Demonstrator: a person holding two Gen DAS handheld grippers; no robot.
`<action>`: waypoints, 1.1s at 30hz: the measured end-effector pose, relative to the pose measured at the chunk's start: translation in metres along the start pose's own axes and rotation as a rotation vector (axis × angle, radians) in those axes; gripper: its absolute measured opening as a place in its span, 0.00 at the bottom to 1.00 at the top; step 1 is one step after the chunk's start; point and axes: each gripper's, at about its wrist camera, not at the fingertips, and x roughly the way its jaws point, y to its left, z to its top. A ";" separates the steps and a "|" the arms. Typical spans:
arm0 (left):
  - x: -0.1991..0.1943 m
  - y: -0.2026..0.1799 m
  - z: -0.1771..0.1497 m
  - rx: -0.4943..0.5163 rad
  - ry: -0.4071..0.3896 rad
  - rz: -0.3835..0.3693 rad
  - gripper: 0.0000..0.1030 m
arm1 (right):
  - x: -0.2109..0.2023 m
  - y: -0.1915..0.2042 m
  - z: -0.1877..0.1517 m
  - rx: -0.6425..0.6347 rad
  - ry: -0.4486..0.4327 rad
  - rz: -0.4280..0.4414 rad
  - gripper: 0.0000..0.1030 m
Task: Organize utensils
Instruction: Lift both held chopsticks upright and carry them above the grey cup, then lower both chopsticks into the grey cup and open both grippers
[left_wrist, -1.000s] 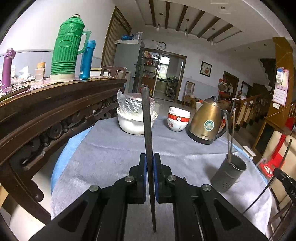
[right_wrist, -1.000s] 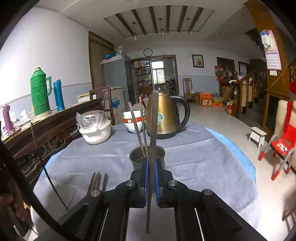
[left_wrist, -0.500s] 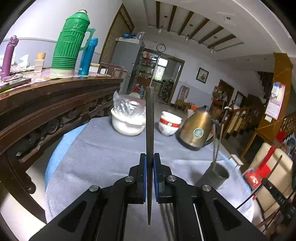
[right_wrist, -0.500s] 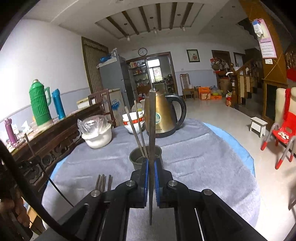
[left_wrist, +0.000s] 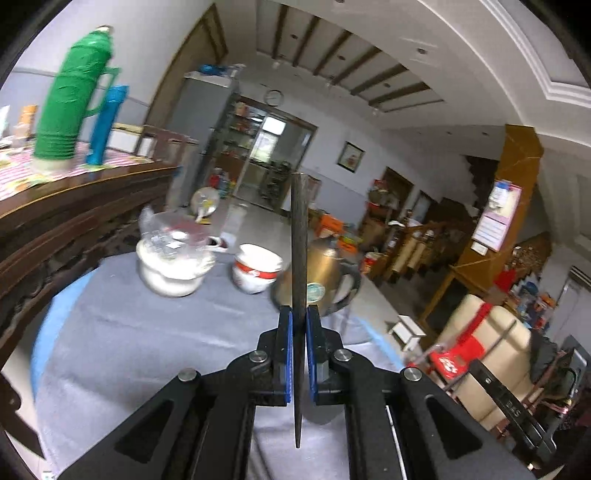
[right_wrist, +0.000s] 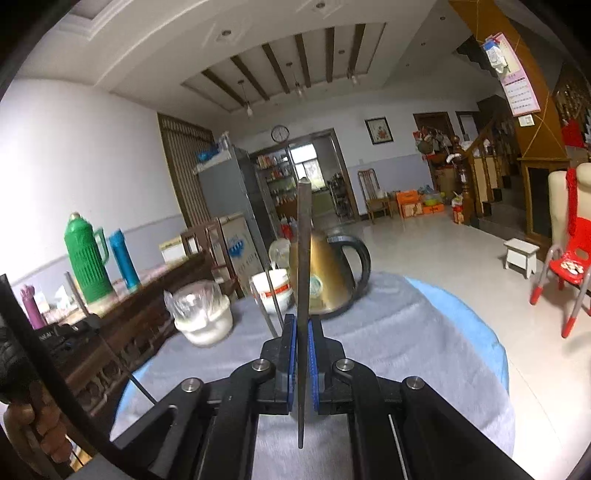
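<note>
Both grippers are rising off the grey tablecloth (right_wrist: 424, 332), the left gripper (left_wrist: 299, 354) and right gripper (right_wrist: 303, 363) each clamping an upright flat utensil (left_wrist: 298, 251) (right_wrist: 304, 258), the holder cup slipping from view, so the drop-in is being delayed.

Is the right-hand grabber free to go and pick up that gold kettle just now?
Probably not. The right gripper is shut on a flat metal utensil, so its jaws are occupied. The gold kettle stands straight ahead on the grey tablecloth, but the utensil would need setting down first.
</note>
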 end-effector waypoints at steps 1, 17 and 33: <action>0.004 -0.007 0.004 0.012 -0.002 -0.013 0.07 | 0.002 0.000 0.008 0.001 -0.013 0.005 0.06; 0.126 -0.059 0.013 0.035 0.098 -0.009 0.07 | 0.112 -0.004 0.049 -0.052 0.082 0.052 0.06; 0.182 -0.053 -0.027 0.063 0.269 0.028 0.07 | 0.191 -0.016 -0.001 -0.060 0.326 0.073 0.06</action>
